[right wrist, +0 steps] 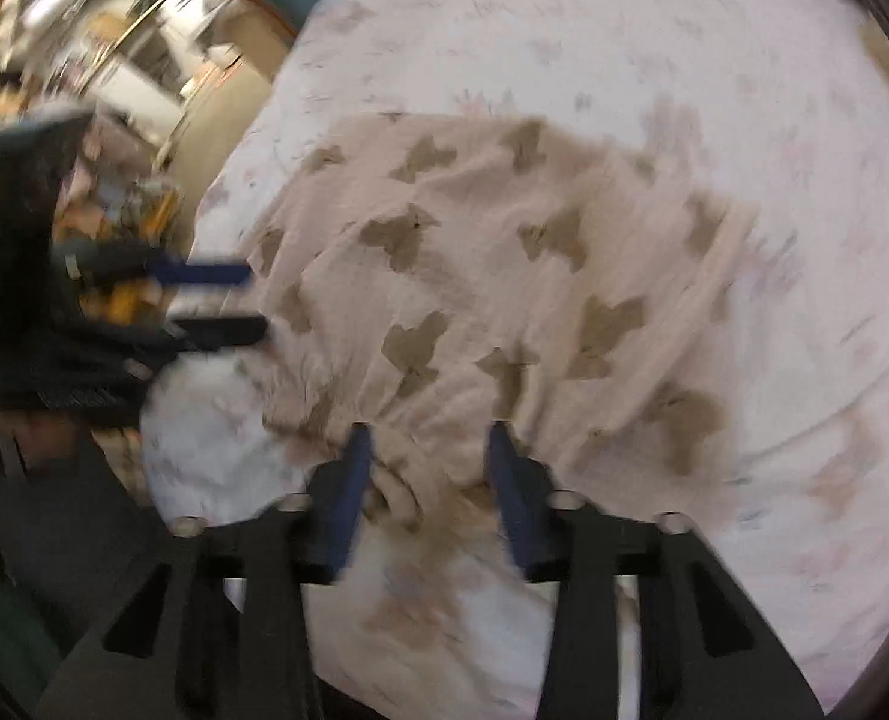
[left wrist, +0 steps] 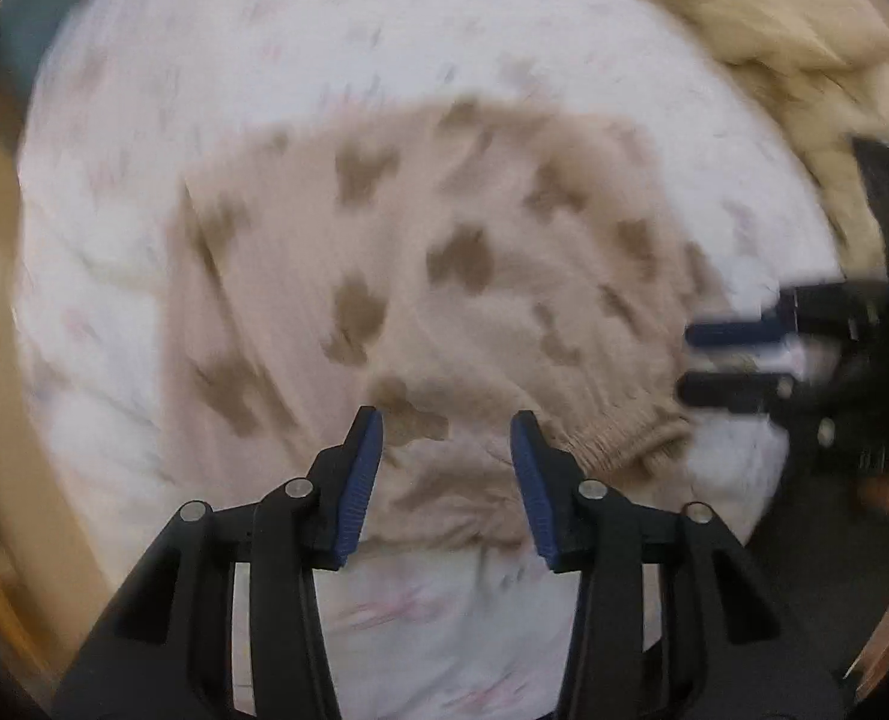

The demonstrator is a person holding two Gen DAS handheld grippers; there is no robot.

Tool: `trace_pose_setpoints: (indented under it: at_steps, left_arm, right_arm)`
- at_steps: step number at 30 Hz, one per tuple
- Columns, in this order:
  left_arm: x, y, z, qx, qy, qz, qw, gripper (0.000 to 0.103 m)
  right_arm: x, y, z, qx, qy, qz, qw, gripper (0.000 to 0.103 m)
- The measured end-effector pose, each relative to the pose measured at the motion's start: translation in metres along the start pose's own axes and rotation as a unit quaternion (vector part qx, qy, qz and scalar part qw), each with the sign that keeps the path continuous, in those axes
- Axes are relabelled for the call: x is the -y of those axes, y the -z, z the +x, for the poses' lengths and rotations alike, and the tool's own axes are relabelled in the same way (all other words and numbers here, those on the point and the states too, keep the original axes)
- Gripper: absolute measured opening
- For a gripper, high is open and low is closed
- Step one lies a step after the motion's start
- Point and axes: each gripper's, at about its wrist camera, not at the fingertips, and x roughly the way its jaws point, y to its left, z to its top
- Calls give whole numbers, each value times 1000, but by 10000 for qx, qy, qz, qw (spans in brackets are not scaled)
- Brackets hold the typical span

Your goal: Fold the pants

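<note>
Nearest in the left wrist view, the left gripper [left wrist: 447, 420] hangs with its jaws spread wide and nothing between them, its tips just over the near hem of the pants [left wrist: 432, 276]. The beige, blotch-patterned pants lie on the white floral bedsheet [left wrist: 144, 90], filling the middle of the view from about 6 o'clock up toward 12. A ribbed cuff or waistband [left wrist: 624, 441] sits just past the right fingertip, at roughly 4 o'clock from the tongs.

In the right wrist view, the right gripper [right wrist: 429, 429] is also spread. Bunched cloth lies between its fingers, but blur hides whether the pads touch it; I judge it is not pinching. The garment runs away from these tongs toward 12 and 1 o'clock, its long axis slanting from lower left to upper right.

Each gripper shows in the other's view, at 3 o'clock for the left camera and 9 o'clock for the right, so both stand at the same near edge and about equally close.

Farther off, a tan blanket [left wrist: 792, 42] lies at 1 o'clock.
</note>
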Motion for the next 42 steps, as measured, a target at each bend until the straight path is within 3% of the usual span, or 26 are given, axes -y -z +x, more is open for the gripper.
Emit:
trace_pose_setpoints:
  at_steps: [3, 5, 6, 8, 10, 13, 15, 19, 21, 23, 26, 28, 29, 30, 32, 33, 36, 38, 40, 42]
  left_arm:
    - [11, 15, 38, -619, -505, 602, 9950, 42]
    - [9, 24, 37, -751, -404, 578, 9947, 46]
    - [7, 25, 31, -723, -351, 504, 9955, 47]
    - [-5, 22, 15, -478, -147, 217, 9985, 48]
    - [-25, 13, -3, -58, -98, -254, 9996, 48]
    - [-68, -4, -26, 717, -411, -1259, 9886, 54]
    - [-96, -15, -26, 937, -554, -1838, 9769, 54]
    - [-134, -33, -18, 1080, -80, -2478, 9627, 52]
    - [-133, -48, -7, 1066, 156, -2371, 9655, 47]
    - [-120, -63, 0, 1095, 210, -1973, 9740, 43]
    - [-111, -75, 11, 888, -127, -1625, 9826, 42]
    - [-112, -75, 23, 677, -63, -1652, 9839, 14]
    - [-110, -75, 26, 563, -51, -1568, 9860, 1]
    - [-104, -77, 27, 516, -114, -1345, 9895, 1]
    - [-94, -78, 18, 576, -350, -1068, 9920, 0]
    - [-95, -78, 14, 640, -453, -1064, 9912, 0]
    - [-106, -75, 10, 629, -669, -1238, 9880, 1]
    - [-105, -77, 11, 681, -721, -1179, 9881, 4]
    - [-101, -76, 5, 866, -947, -1159, 9849, 7]
    - [-98, -72, 1, 775, -1023, -1308, 9831, 30]
  right_arm:
    - [-2, 15, 40, -724, 436, -215, 9962, 26]
    - [5, 25, 48, -1198, 277, -79, 9924, 26]
    - [7, 27, 45, -1189, 222, -30, 9927, 27]
    - [11, 24, 15, -626, -37, 45, 9980, 27]
    - [21, 14, -20, 208, -365, 297, 9987, 32]
    - [60, -1, -61, 1279, -354, 1123, 9848, 39]
    - [97, -8, -68, 1533, -301, 1919, 9689, 41]
    - [148, -21, -57, 1415, -544, 2687, 9512, 41]
    - [158, -24, -44, 1280, -576, 2817, 9492, 41]
    - [165, -29, -34, 1159, -593, 2813, 9507, 41]
    - [162, -37, -18, 995, -612, 2684, 9562, 41]
    - [153, -43, -7, 798, -595, 2498, 9632, 39]
    - [148, -45, -1, 700, -616, 2370, 9670, 32]
    - [146, -42, -2, 657, -615, 2306, 9689, 18]
    - [137, -45, -2, 624, -241, 1990, 9777, 0]
    - [135, -46, -4, 616, 4, 1857, 9807, 0]
    - [153, -39, -14, 746, 481, 2152, 9725, 0]
    - [159, -36, -8, 558, 512, 2276, 9708, 0]
    - [156, -37, -8, 526, 538, 2315, 9699, 6]
    - [151, -38, -15, 648, 526, 2321, 9691, 6]
